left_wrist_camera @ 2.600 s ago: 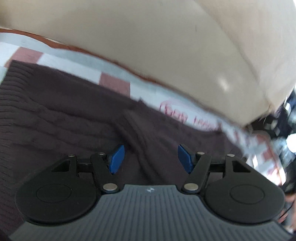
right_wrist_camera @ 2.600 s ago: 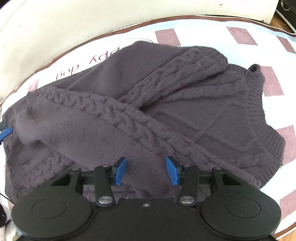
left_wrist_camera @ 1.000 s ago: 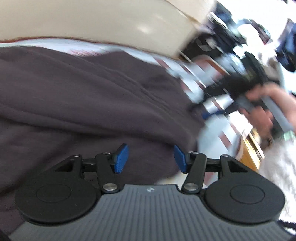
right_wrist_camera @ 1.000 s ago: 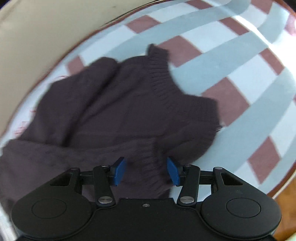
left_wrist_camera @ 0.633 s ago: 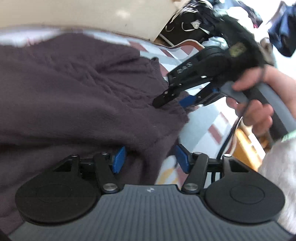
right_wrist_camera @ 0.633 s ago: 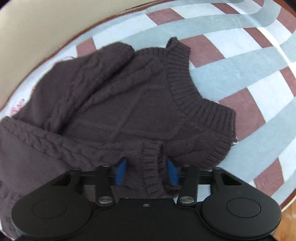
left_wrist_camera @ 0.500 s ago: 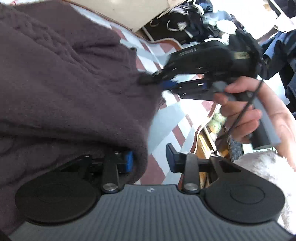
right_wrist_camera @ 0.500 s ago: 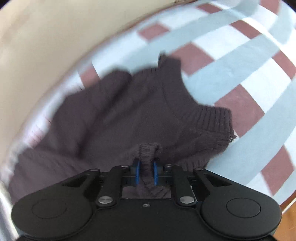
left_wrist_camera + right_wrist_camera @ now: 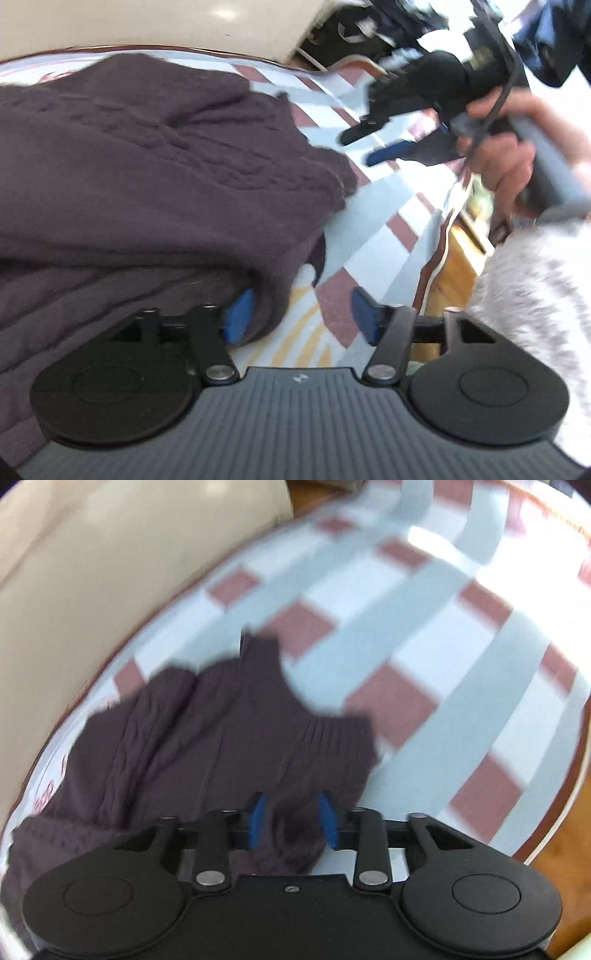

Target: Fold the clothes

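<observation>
Released since 0.5 s ago, right gripper [image 9: 291, 821] stands half open over one dark-purple cable-knit sweater [image 9: 207, 734]; left gripper [image 9: 301, 314] gapes wide, empty, sweater at 9 o'clock.

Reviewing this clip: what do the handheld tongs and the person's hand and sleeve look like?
Both tongs, left and right, have matte black linkage arms with silver pivot screws, round black discs and blue finger pads. The left body is ribbed grey with a small white logo. The right hand is bare, gripping a grey handle with a black cable, in a fuzzy white sleeve.
</observation>
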Action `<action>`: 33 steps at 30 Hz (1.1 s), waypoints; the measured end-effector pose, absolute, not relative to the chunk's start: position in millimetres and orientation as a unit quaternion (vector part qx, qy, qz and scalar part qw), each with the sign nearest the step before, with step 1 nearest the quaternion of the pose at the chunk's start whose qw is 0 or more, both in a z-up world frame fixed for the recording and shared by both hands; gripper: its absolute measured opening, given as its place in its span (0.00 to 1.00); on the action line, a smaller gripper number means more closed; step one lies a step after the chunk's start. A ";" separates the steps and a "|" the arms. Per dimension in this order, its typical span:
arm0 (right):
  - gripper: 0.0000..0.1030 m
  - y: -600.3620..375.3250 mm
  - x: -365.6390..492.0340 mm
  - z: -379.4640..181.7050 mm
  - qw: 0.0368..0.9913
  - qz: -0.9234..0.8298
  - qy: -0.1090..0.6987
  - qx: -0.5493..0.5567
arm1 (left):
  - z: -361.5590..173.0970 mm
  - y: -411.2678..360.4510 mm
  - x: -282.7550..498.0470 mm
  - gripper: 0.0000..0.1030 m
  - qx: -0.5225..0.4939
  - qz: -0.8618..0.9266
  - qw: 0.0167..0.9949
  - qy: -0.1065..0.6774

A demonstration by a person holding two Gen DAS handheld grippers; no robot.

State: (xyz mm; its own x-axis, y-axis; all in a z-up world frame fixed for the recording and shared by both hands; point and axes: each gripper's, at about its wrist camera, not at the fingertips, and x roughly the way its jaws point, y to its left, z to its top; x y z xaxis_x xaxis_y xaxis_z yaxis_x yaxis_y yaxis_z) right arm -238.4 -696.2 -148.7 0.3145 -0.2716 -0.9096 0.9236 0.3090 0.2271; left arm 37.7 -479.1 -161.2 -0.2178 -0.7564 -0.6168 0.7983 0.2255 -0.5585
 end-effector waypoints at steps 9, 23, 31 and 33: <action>0.50 -643.3 -178.6 -125.6 0.823 -0.262 0.419 0.280 | -159.4 -390.0 121.1 0.60 -0.162 -0.461 0.728 0.481; 0.53 -527.2 -110.0 -152.3 0.832 -0.069 0.544 0.089 | -166.6 -329.4 211.8 0.68 -0.277 -0.280 0.781 0.485; 0.41 -513.1 -101.4 -200.6 0.757 -0.089 0.647 -0.036 | -169.3 -335.6 246.1 0.68 -0.250 -0.260 0.786 0.503; 0.07 -515.0 -107.8 -187.5 0.765 -0.074 0.638 -0.038 | -166.5 -346.4 249.4 0.61 -0.215 -0.278 0.790 0.501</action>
State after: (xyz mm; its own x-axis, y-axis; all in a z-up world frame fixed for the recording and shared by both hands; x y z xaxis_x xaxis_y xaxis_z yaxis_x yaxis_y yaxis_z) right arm -107.8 -515.0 -187.5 0.1741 -0.1620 -0.9713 0.0639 0.9862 -0.1530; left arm 249.4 -346.4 -166.5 0.3425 -0.6557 -0.6728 0.2237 0.7525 -0.6195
